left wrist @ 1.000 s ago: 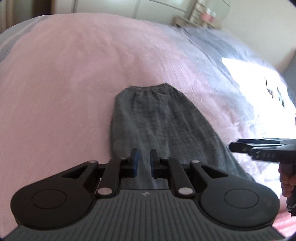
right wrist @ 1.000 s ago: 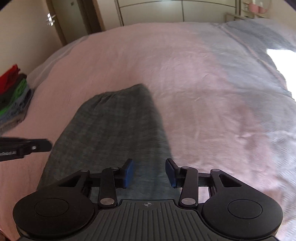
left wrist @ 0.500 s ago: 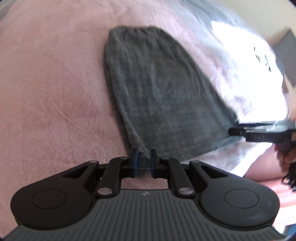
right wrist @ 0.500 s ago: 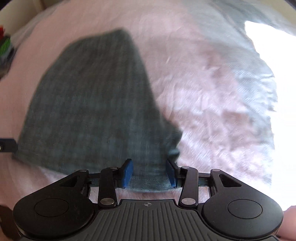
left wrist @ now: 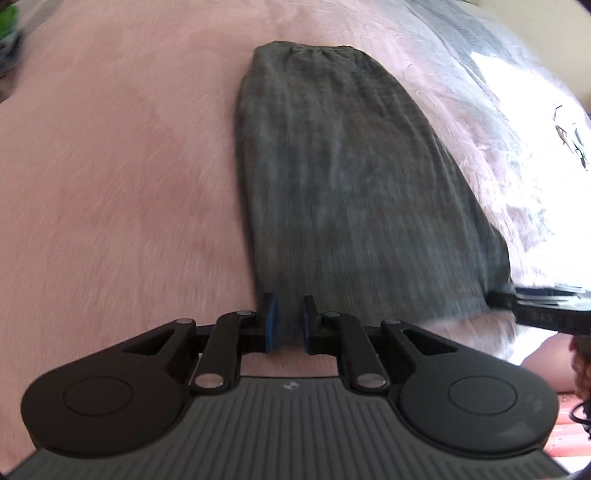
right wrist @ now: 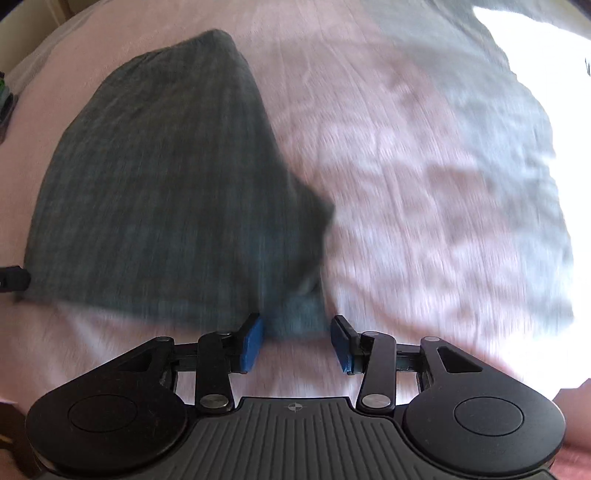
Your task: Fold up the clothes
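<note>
A dark grey garment (left wrist: 351, 177) lies flat on the pink bedspread (left wrist: 110, 166), its gathered waistband at the far end. My left gripper (left wrist: 290, 321) hovers at the garment's near left corner; its jaws stand a narrow gap apart and are opening, with the fabric edge showing between the pads untouched. My right gripper (right wrist: 297, 339) stands open over the near right corner of the garment (right wrist: 166, 177), the hem between its blue pads (right wrist: 251, 343) but not pinched. Each gripper shows in the other's view: the right gripper (left wrist: 535, 306) and the left gripper (right wrist: 13, 282).
The bedspread turns grey-blue (right wrist: 498, 110) to the right, with a bright sunlit patch (left wrist: 546, 129) beyond. Coloured clothes (left wrist: 7, 22) sit blurred at the far left edge. A hand (left wrist: 580, 369) holds the right gripper.
Both grippers have tilted downward and drawn back along the garment to its near hem. The left jaws have parted slightly. The garment has not moved.
</note>
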`<state>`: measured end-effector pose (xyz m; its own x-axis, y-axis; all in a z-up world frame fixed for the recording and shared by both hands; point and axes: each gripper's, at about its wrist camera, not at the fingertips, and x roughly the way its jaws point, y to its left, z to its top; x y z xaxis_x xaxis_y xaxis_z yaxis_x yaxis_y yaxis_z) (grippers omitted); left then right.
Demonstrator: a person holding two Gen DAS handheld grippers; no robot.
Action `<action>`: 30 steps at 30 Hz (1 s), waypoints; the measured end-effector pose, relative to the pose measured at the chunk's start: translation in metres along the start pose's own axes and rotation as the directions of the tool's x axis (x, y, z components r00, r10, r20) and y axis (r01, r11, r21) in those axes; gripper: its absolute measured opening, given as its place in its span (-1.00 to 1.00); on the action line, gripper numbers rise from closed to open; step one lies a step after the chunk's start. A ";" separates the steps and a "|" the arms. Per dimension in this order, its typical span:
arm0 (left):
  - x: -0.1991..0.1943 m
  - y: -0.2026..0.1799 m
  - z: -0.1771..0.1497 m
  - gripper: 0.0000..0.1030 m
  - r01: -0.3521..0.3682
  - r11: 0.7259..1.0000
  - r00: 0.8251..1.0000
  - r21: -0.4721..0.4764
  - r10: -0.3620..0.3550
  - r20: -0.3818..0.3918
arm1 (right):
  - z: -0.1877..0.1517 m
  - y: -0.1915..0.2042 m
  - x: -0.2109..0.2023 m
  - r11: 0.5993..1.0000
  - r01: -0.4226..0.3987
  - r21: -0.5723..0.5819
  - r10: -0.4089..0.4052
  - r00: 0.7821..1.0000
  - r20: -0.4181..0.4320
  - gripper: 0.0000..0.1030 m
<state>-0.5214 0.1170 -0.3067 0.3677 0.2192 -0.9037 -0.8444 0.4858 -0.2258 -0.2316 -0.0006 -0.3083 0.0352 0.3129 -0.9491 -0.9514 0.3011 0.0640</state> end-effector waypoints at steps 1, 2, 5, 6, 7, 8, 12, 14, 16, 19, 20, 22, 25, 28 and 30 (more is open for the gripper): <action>-0.006 -0.003 -0.006 -0.76 -0.030 1.000 0.999 -0.006 0.030 -0.029 | -0.009 0.000 -0.009 1.000 -0.004 0.013 0.004 1.000 -0.018 -0.16; -0.011 -0.007 -0.012 -0.76 -0.061 0.998 0.996 -0.018 0.059 -0.068 | -0.016 -0.001 -0.018 1.000 -0.007 0.015 0.007 0.999 -0.031 -0.16; -0.036 -0.023 -0.026 -0.74 -0.125 0.989 0.986 -0.076 0.116 -0.117 | -0.023 -0.001 -0.042 1.000 -0.028 -0.010 0.027 0.995 -0.091 -0.15; -0.046 -0.032 -0.029 -0.69 -0.140 0.986 0.985 -0.086 0.130 -0.118 | -0.023 0.000 -0.049 0.999 -0.039 -0.022 0.036 0.994 -0.107 -0.14; -0.056 -0.042 -0.032 -0.62 -0.154 0.983 0.983 -0.095 0.143 -0.117 | -0.022 0.002 -0.059 0.998 -0.053 -0.036 0.049 0.993 -0.110 0.01; -0.067 -0.053 -0.033 -0.59 -0.166 0.981 0.982 -0.101 0.155 -0.109 | -0.022 0.002 -0.072 0.997 -0.064 -0.053 0.059 0.993 -0.098 0.49; -0.109 -0.098 -0.039 -0.40 -0.191 0.974 0.981 -0.121 0.185 -0.058 | -0.022 0.003 -0.124 0.986 -0.115 -0.123 0.110 0.993 -0.045 0.71; -0.128 -0.119 -0.038 -0.32 -0.201 0.972 0.980 -0.121 0.198 -0.030 | -0.022 0.001 -0.147 0.984 -0.122 -0.133 0.119 0.992 -0.028 0.71; -0.147 -0.139 -0.039 -0.28 -0.210 0.971 0.977 -0.116 0.212 0.007 | -0.023 -0.002 -0.166 0.981 -0.133 -0.139 0.131 0.991 -0.021 0.71; -0.173 -0.166 -0.040 -0.16 -0.223 0.968 0.971 -0.116 0.232 0.066 | -0.028 -0.008 -0.191 0.973 -0.155 -0.168 0.157 0.988 -0.002 0.72; -0.180 -0.173 -0.041 -0.14 -0.226 0.966 0.968 -0.122 0.237 0.083 | -0.029 -0.011 -0.195 0.971 -0.156 -0.180 0.159 0.987 0.002 0.73; -0.192 -0.184 -0.043 -0.12 -0.231 0.964 0.963 -0.132 0.246 0.107 | -0.032 -0.016 -0.205 0.968 -0.160 -0.192 0.165 0.986 0.006 0.73; -0.203 -0.200 -0.049 -0.11 -0.240 0.960 0.957 -0.142 0.259 0.133 | -0.038 -0.020 -0.215 0.961 -0.179 -0.210 0.185 0.983 0.008 0.73; -0.211 -0.211 -0.056 -0.11 -0.243 0.958 0.952 -0.150 0.265 0.151 | -0.042 -0.021 -0.225 0.953 -0.194 -0.233 0.201 0.979 0.008 0.73; -0.217 -0.218 -0.060 -0.10 -0.248 0.957 0.949 -0.153 0.271 0.160 | -0.045 -0.022 -0.230 0.948 -0.195 -0.251 0.205 0.979 0.013 0.73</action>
<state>-0.4404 -0.0872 -0.0837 0.1821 0.4751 -0.8609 -0.9586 0.2805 -0.0479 -0.2327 -0.1191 -0.1053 -0.1567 0.3801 -0.9116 -0.9856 -0.0014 0.1688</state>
